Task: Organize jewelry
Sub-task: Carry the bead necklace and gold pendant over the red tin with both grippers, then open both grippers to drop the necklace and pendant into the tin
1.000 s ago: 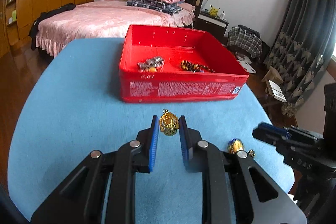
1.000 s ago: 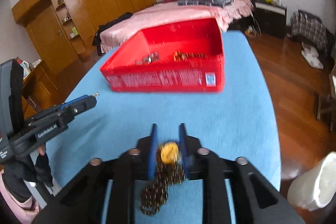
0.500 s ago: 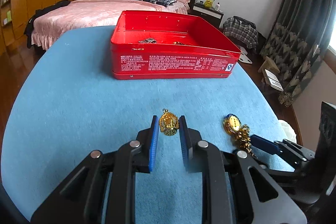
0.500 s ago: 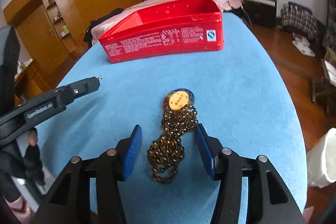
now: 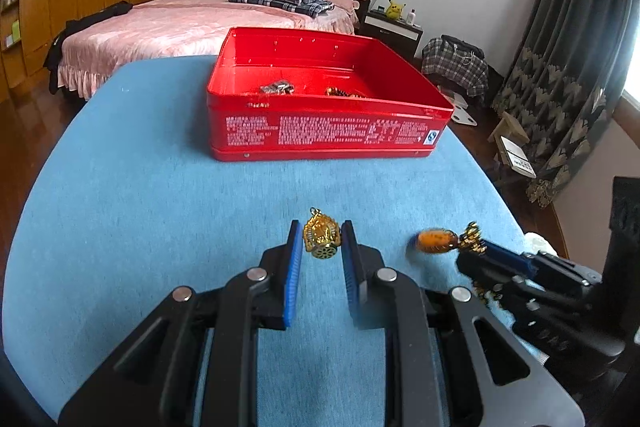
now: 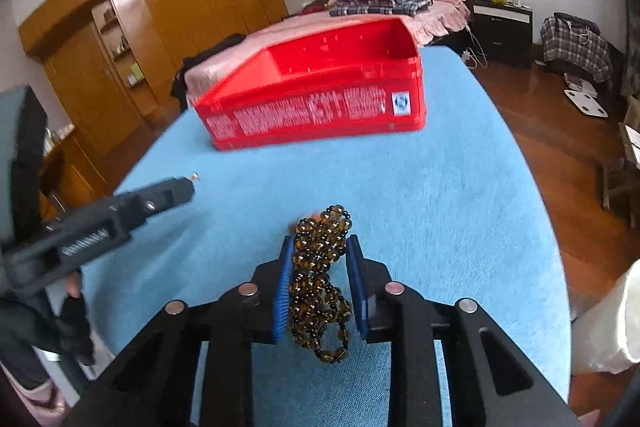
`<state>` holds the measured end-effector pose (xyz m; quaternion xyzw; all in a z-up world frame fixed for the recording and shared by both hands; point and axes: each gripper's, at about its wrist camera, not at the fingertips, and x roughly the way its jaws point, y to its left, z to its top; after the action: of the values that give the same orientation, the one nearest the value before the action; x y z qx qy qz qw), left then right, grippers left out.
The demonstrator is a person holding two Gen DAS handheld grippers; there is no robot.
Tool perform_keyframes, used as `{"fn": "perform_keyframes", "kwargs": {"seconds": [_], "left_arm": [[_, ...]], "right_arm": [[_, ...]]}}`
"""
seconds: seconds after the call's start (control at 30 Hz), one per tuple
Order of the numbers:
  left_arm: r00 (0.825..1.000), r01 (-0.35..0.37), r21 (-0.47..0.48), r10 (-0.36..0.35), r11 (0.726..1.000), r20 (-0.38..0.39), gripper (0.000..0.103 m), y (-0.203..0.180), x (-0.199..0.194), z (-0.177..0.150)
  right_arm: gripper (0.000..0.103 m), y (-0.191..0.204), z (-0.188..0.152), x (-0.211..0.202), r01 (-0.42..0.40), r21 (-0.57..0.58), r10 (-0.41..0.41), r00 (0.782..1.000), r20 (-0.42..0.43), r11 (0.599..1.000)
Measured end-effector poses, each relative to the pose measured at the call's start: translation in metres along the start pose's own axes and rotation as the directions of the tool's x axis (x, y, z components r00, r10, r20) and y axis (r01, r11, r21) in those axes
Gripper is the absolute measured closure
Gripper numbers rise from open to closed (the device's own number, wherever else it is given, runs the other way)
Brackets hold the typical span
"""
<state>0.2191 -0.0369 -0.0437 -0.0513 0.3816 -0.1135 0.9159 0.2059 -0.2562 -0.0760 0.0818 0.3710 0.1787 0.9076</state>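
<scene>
Beads (image 6: 320, 279), loose a moment earlier, lay between the closing right gripper (image 6: 320, 247); left gripper (image 5: 319, 241) clamped the pendant (image 5: 321, 238), red tin (image 5: 320, 131) at twelve o'clock.

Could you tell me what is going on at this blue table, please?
A person holding a gripper in each hand is sorting jewelry into the red tin, which already holds a few pieces. The left gripper is shut on a gold pendant. The right gripper is closing its jaws around a brown beaded necklace bunched between them, near the front of the blue tablecloth. Neither piece has reached the tin yet.
</scene>
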Motion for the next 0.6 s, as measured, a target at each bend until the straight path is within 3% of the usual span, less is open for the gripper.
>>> {"fn": "perform_keyframes", "kwargs": {"seconds": [0.27, 0.6], "left_arm": [[0.999, 0.006, 0.001, -0.006, 1.000, 0.040, 0.085, -0.003, -0.006, 0.018], [0.991, 0.009, 0.026, -0.013, 1.000, 0.137, 0.085, -0.012, -0.013, 0.066]], "right_arm": [[0.078, 0.003, 0.038, -0.025, -0.030, -0.015, 0.032, 0.995, 0.090, 0.999], [0.078, 0.007, 0.094, -0.034, -0.029, -0.059, 0.039, 0.980, 0.193, 0.998]]}}
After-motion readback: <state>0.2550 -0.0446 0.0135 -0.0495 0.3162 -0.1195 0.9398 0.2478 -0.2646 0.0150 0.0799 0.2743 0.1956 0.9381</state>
